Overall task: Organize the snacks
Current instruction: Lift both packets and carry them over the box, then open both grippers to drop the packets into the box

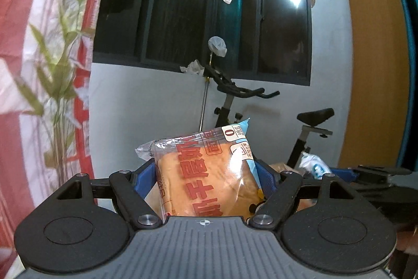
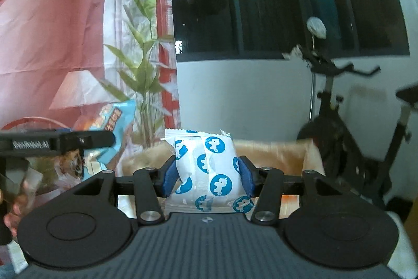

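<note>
a: in the left wrist view, what does the left gripper (image 1: 206, 174) have?

b: a clear pack of orange bread (image 1: 203, 174). the blue pads press it from both sides, so the jaws are closed on it. it is held up off any surface, standing on end, likely for carrying to wherever snacks get sorted.

a: any writing?

b: large red chinese characters, seen sideways and hard to read, and a "0" in a white label near the top corner. behind it stands an exercise bike (image 1: 261, 109) under a dark window (image 1: 203, 17).

a: and the right wrist view?

b: the right gripper (image 2: 207, 171) is clamped on a white pack (image 2: 209, 169) printed with blue circles holding a small white animal figure; no legible words. it hangs just above or before a tan-lined box (image 2: 274, 156), probably the drop spot, though whether it is over the opening cannot be told.

a: anything else?

b: at the left, the other gripper's body reads "genrobot.ai" mirrored, beside a blue snack bag (image 2: 115, 122).
</note>
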Demonstrator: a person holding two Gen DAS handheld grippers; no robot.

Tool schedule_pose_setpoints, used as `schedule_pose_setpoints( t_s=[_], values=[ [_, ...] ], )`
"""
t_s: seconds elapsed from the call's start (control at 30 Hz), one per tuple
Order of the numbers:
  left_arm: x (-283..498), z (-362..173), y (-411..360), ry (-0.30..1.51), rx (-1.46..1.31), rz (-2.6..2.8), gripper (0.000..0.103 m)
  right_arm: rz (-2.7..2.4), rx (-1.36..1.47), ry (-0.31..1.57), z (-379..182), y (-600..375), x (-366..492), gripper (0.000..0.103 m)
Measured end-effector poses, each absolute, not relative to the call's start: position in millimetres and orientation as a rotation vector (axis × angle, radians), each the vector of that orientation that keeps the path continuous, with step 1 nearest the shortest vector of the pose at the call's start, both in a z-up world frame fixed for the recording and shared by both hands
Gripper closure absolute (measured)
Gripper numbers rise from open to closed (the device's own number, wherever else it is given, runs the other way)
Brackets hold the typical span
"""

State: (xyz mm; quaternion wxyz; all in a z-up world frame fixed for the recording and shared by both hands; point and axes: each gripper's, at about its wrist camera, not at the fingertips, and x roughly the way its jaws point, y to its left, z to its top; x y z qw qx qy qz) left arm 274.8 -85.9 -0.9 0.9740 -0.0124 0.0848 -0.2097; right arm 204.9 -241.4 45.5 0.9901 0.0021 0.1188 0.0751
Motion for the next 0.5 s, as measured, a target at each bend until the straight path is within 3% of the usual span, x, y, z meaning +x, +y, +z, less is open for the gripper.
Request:
schedule_pose_setpoints(
  t_s=[0.23,0.5],
  values=[
    [336.4,-7.6,-111.1,0.244,0.007,-0.394,0.023,0.083,-0.003,0.301,37.3,-254.2,272.2,0.052],
    [360.9,-28.9,-119.7,0.338,0.051,-0.392,0.023,0.024,-0.011,0.405,12.2,-264.4,288.7,0.051]
  ],
)
